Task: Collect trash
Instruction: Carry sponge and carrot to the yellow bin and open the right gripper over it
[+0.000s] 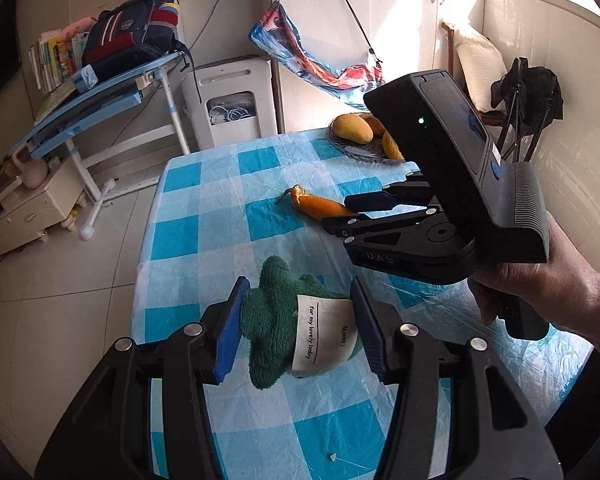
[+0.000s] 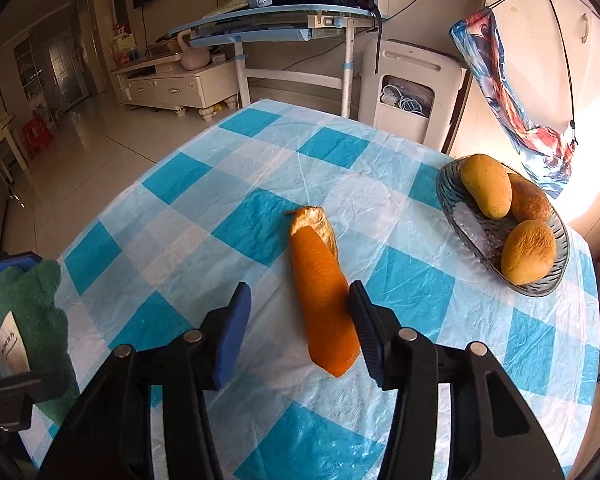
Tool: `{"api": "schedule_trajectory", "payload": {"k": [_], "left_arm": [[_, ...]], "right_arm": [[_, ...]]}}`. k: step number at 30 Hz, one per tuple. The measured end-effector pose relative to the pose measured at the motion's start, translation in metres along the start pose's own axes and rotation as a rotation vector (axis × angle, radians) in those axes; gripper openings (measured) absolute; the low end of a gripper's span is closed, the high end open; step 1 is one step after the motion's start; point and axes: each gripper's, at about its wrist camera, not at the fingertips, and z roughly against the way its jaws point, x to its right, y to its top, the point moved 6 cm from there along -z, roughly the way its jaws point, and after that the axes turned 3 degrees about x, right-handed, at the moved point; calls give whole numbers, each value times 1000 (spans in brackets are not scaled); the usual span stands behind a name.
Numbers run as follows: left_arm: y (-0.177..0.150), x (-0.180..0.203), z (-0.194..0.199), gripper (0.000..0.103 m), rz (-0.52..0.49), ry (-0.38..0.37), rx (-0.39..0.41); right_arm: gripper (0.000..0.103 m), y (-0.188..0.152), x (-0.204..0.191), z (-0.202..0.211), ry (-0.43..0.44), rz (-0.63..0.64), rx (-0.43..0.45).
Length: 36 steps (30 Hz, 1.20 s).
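My sunlit room, seen past the checked bench

Pale floor tiles [image 2: 100, 148] run to a cream drawer cabinet [image 2: 176, 88]. A blue desk [image 1: 100, 100] carries a backpack [image 1: 136, 36] and books [image 1: 54, 60]. A white appliance [image 1: 232, 96] stands by white cupboards [image 1: 400, 12], where strong sunlight falls; a colourful bag [image 2: 508, 96] hangs there.

Yellow mangoes [image 2: 486, 186] in grey glass dish [image 2: 448, 196]: 3
Orange peel strip [image 2: 324, 300]: 1
Green plush cloth [image 1: 276, 320]: 1
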Motion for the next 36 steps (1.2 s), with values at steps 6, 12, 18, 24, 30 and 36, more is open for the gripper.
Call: {"api": "schedule_trajectory", "payload": {"k": [6, 12, 18, 24, 30, 36], "left_arm": [[-1, -2, 2, 49, 16, -15, 1], [-2, 1, 11, 49, 13, -21, 21], [-1, 2, 19, 49, 53, -58, 38], [1, 3, 22, 49, 95, -93, 51], [3, 5, 24, 49, 94, -89, 61], [7, 10, 43, 49, 65, -44, 101]], "right_arm": [[14, -9, 2, 21, 14, 11, -19], [14, -22, -1, 70, 26, 27, 18], [14, -38, 1, 123, 35, 19, 60], [14, -40, 1, 146, 65, -6, 84], [14, -38, -2, 157, 76, -13, 102], [14, -39, -8, 182, 83, -28, 146]]}}
